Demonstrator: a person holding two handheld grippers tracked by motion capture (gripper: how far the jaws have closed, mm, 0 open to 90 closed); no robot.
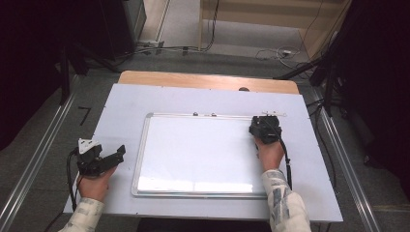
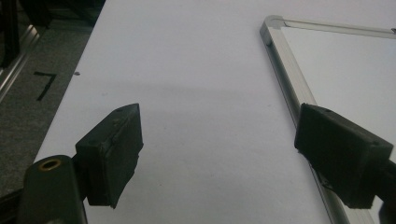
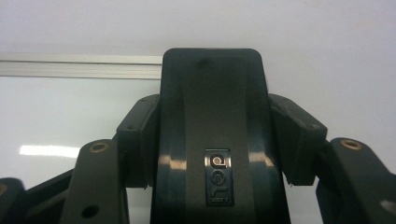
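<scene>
Your right gripper: jaws closed against the two long sides of a dark eraser, which stands between them and rises past the pads; the pads touch it on both flanks, so you are pinching it. In the high view this gripper sits at the far right corner of the whiteboard, your hand just behind it over the board's right edge. The eraser: a black moulded block with rounded corners, a smooth ridged back and a small raised logo plate near its lower end (lettering too small to read); its far end lies over the board's aluminium frame. Your left gripper: jaws spread wide, nothing between them, one pad over the bare white table sheet, the other over the board's left frame rail. In the high view it rests just beside the board's left edge, well apart from the right one. The whiteboard: a wiped white face, silver frame, lying flat in the middle of the sheet.
</scene>
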